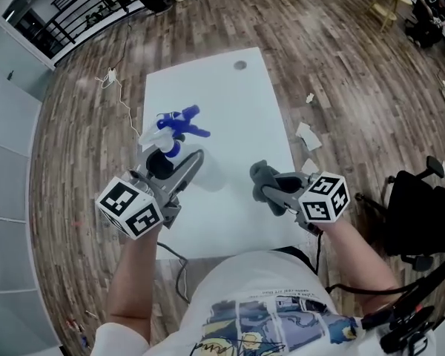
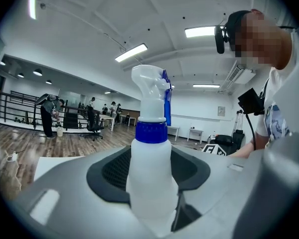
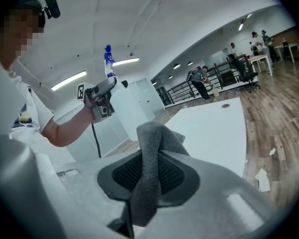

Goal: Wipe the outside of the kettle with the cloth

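White table; left gripper clamps spray bottle, right gripper pinches grey cloth.

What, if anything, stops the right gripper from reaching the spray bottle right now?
Likely yes, it can reach: only white table lies between them. But the right gripper is shut on the grey cloth and the left gripper holds the spray bottle, so it could touch, not take it.
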Motion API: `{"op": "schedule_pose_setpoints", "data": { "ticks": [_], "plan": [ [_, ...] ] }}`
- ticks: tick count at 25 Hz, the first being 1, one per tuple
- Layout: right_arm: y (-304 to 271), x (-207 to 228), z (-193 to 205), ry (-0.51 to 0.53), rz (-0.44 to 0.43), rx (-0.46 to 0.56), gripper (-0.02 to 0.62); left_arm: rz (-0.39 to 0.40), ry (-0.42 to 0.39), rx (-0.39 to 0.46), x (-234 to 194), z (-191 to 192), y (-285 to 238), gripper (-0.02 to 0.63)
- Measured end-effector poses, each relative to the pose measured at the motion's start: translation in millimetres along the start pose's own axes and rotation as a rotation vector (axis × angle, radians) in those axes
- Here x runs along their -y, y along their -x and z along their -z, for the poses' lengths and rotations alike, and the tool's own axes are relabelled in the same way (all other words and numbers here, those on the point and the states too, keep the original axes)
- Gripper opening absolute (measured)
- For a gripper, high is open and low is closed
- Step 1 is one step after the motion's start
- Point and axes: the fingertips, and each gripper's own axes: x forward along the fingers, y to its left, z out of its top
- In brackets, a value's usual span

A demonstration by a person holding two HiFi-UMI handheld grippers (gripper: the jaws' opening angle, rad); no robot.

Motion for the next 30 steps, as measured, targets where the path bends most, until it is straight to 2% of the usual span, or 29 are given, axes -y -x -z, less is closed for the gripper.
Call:
{"op": "schedule_pose_setpoints", "data": {
  "ticks": [8, 14, 23, 30],
  "plan": [
    [40.0, -1.8, -2.4, -0.07, 0.155, 0.082, 0.074, 0.0, -0.027, -0.003, -46.0, 37.6, -39.1, 0.229],
    [53.8, -24.0, 15.0, -0.061, 0.275, 0.074, 0.074, 0.007, -0.03, 0.009, -73.2, 69.6, -57.7, 0.229],
    [56.4, -58.4, 30.8, -0.071, 0.366, 0.057, 0.074, -0.025, -0.057, -0.015, -108.6, 120.9, -86.1, 0.23],
    [79.4, -68.1, 36.7, -0.076, 0.436, 0.057, 0.074, -0.024, -0.047, 0.0, -115.4, 138.5, -99.6, 0.23]
  ]
}}
